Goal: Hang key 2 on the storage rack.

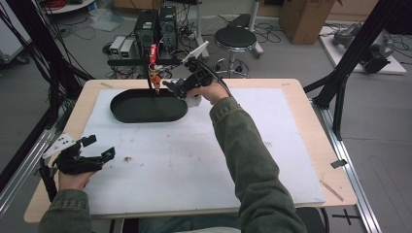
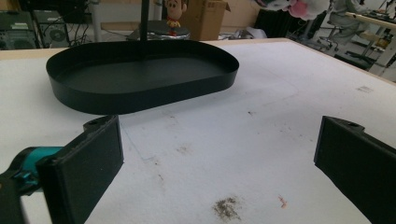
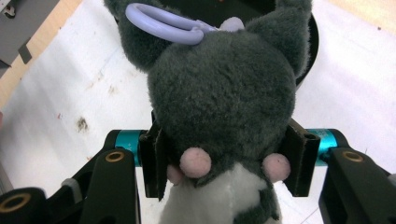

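Grey plush (image 3: 224, 107), clamped between right gripper (image 3: 224, 161) fingers, held at the black tray's (image 1: 145, 108) rim. Left gripper (image 2: 219, 163) fingers apart, empty, tray ahead of them. Step: probably carrying plush to tray; next, lower and release.

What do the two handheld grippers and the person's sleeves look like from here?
Both grippers, left gripper and right gripper, are black with flat black jaws and teal fittings at the jaw bases. Each carries a pale three-cornered plate, and a black cable trails from the right one. The sleeves are olive green.
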Demonstrator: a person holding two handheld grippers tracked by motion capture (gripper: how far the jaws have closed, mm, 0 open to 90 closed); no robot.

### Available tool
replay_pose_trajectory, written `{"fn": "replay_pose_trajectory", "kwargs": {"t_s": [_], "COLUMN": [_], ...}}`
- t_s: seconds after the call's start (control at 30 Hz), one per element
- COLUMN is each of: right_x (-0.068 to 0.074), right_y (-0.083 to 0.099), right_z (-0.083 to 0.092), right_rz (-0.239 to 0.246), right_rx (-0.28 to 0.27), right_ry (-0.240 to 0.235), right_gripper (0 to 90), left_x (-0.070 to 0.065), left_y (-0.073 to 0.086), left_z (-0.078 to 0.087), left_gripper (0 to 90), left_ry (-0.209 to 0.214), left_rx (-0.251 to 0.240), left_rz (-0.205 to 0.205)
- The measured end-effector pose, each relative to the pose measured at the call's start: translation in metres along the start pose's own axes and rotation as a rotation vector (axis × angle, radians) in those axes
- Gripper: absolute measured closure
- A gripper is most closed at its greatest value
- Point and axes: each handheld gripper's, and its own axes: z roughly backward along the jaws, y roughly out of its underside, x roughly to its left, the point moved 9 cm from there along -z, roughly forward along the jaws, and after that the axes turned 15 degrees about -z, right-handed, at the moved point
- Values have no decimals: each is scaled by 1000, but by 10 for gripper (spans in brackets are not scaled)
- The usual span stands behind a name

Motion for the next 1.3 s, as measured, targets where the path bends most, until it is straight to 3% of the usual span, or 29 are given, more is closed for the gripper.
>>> {"fn": "replay_pose_trajectory", "kwargs": {"t_s": [0.1, 0.13, 0.2, 0.6, 0.97, 1.3], "right_x": [0, 2, -1, -5, -8, -14], "right_y": [-8, -11, -14, -31, -44, -54], "right_z": [-1, -1, -3, -9, -11, -18], "right_rz": [-6, -29, -23, -93, -108, -173], "right_rx": [-6, -8, -14, -32, -62, -69], "right_ry": [-15, -17, 0, -55, -56, -71], "right_gripper": [449, 449, 449, 448, 443, 438], "left_x": [0, 0, 0, 0, 3, 3], "left_y": [0, 0, 0, 1, 3, 4], "left_z": [0, 0, 0, -1, 2, 3], "left_gripper": [18, 18, 18, 18, 18, 18], "left_ry": [1, 1, -1, 3, -9, -14], "left_rx": [1, 1, 3, 6, 20, 29], "left_rz": [-3, -3, -2, -5, -9, -16]}}
